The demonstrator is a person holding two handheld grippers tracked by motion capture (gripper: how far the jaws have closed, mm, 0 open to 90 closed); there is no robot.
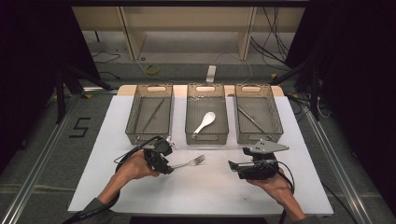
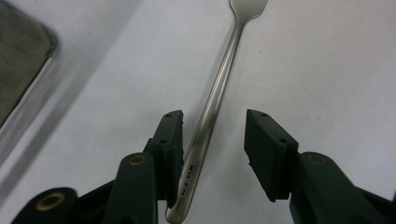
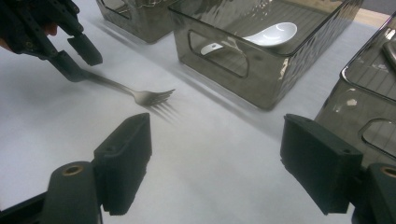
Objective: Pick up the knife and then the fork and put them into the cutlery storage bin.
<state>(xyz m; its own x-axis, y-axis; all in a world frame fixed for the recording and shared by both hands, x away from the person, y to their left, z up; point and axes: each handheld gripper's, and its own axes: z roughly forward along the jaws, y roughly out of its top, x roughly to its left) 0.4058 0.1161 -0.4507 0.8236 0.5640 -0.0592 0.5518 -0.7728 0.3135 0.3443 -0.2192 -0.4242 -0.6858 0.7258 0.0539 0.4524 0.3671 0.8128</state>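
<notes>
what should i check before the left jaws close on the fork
1. Fork handle between left gripper jaws: ok.
2. Both pads on the handle: not ok, one touches, the other stands apart.
3. Fork flat on the table: cannot tell, the tines seem raised in the right gripper view.
4. Right gripper apart from the fork, jaws open, nothing in them: ok.
5. Middle bin holds a white spoon: ok.

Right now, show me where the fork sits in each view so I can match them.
High view: the fork lies on the white table, lower centre, its handle at the left gripper.
Left gripper view: it runs up the middle between the jaws.
Right gripper view: upper left, prongs pointing right.
Shared landmark: the middle bin with the white spoon.
</notes>
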